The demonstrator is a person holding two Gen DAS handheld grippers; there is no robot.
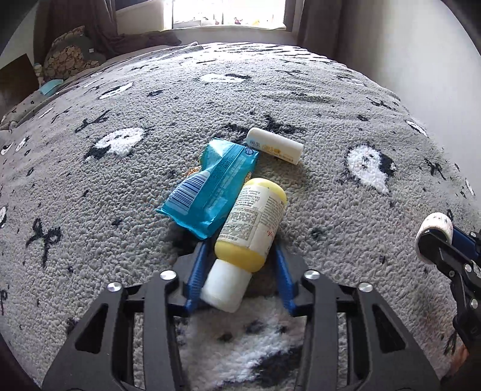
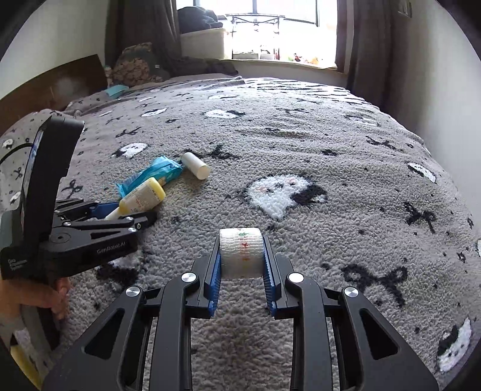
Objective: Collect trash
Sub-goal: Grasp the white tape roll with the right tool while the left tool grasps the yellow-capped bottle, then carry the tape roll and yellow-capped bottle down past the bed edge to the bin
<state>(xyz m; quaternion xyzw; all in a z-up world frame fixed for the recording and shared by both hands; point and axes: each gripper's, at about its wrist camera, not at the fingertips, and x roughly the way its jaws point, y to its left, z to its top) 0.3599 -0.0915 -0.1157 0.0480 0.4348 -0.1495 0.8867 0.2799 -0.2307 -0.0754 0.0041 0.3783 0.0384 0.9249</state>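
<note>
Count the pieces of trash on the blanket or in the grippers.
4: yellow bottle in the left gripper, bandage roll in the right gripper, blue wrapper and white tube on the blanket.

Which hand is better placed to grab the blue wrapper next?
Neither is free, but the left gripper is closer: the blue wrapper lies beside the yellow bottle it holds. The right gripper grips a white roll farther away.

The yellow bottle is covering one edge of the blue wrapper, and its label print is staying too small to read. The wrapper is overlapping one end of the white tube. The right gripper is running off the left wrist view's right edge. The window is glaring white, washing out whatever lies outside.
</note>
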